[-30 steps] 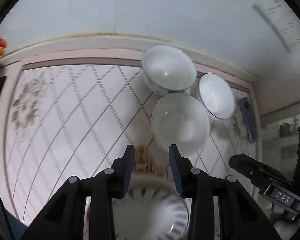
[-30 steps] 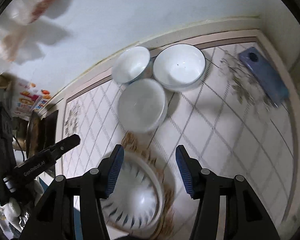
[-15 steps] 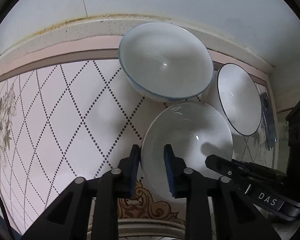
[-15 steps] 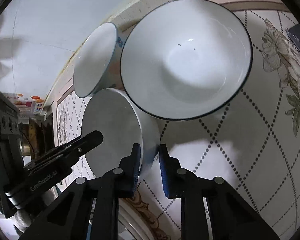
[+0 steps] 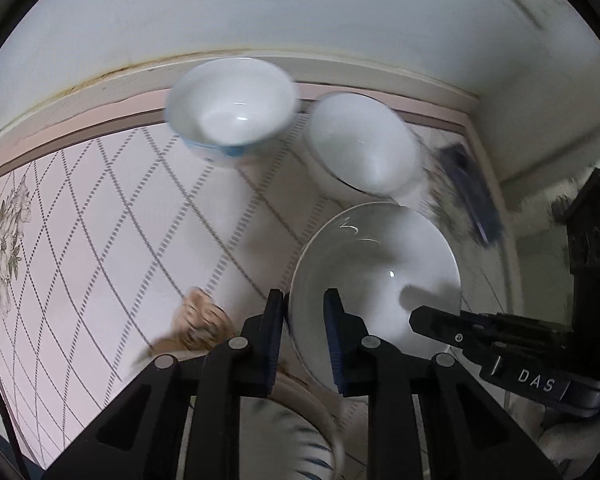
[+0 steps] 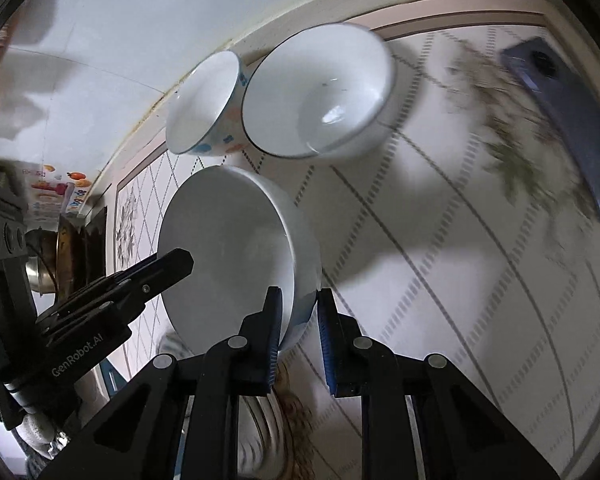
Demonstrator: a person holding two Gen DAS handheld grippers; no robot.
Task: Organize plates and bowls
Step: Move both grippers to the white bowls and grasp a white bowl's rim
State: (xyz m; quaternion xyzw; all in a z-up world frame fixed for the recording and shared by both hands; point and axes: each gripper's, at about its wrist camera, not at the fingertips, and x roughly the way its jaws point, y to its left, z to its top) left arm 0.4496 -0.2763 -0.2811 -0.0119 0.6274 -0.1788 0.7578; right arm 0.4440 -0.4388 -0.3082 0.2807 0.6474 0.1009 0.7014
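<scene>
A plain white bowl (image 5: 374,276) is held between both grippers, lifted off the table. My left gripper (image 5: 302,338) is shut on its left rim. My right gripper (image 6: 298,330) is shut on its right rim; the bowl also shows in the right wrist view (image 6: 228,256). A white bowl with blue pattern (image 5: 232,106) and a dark-rimmed white bowl (image 5: 362,142) stand by the back wall, touching each other (image 6: 320,88). A blue-striped plate (image 5: 300,432) lies under the grippers, mostly hidden.
A dark phone (image 6: 568,120) lies on the patterned tablecloth (image 5: 80,220) at the right. The wall (image 5: 300,8) runs along the back and right edges. A stove and pot (image 6: 48,264) stand beyond the table's left end.
Both grippers have lifted the white bowl and drawn it back and to the right, away from the two bowls at the wall. The striped plate has come back into view below.
</scene>
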